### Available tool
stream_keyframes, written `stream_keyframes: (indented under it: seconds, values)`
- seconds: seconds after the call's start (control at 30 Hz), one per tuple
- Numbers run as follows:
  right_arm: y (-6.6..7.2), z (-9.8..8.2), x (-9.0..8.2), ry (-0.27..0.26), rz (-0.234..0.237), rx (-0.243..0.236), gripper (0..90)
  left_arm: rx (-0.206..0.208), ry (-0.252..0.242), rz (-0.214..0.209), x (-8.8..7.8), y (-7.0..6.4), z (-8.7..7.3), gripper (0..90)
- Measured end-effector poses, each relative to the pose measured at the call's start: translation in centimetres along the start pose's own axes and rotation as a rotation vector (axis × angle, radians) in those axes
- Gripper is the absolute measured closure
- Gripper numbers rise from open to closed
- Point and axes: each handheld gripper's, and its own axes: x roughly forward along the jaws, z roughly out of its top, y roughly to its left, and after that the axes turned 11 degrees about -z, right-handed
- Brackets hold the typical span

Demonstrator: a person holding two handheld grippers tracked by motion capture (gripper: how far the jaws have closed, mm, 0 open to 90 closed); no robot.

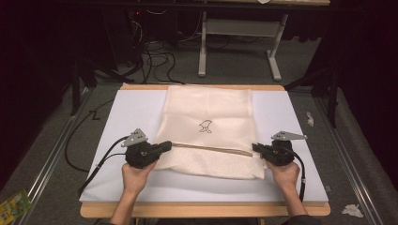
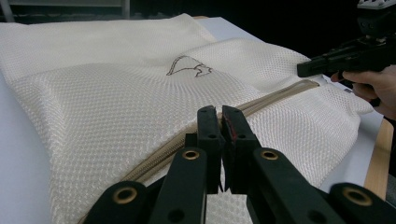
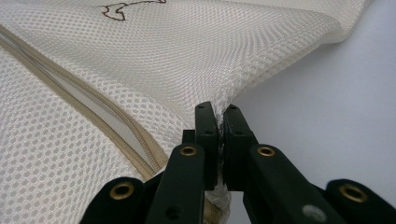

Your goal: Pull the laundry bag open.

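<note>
A dim lab or recording studio is surrounding a wooden table [image 1: 202, 209] that is carrying a white board [image 1: 131, 112]. Black curtains are hanging on both sides. Dark cables [image 1: 157, 61] are snaking over the grey carpeted floor [image 1: 234, 70] towards electronics at the back. A grey metal stand [image 1: 202, 47] is standing behind, and floor rails [image 1: 51, 154] are flanking the table.

Mesh bag [image 1: 206, 112] on white-covered table [image 1: 126, 112]
</note>
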Motion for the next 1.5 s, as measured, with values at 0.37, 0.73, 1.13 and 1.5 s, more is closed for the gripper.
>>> stream_keyframes:
  seconds: [0.37,0.73,1.13,1.5]
  values:
    - [-0.1,0.0,0.0,0.000,-0.005,0.000,88.2,-0.012,-0.014,0.016,-0.8,0.5,-0.1,87.2]
    - [0.2,0.3,0.1,-0.001,-0.004,0.002,88.2,-0.012,-0.010,0.027,-1.0,0.7,-0.1,87.2]
    - [-0.3,0.5,-0.1,-0.010,-0.014,0.013,88.2,-0.020,-0.009,0.057,-1.9,1.1,-0.2,87.2]
    - [-0.3,1.0,-0.2,-0.012,-0.020,0.009,88.2,-0.022,-0.012,0.060,-2.0,1.2,-0.2,87.2]
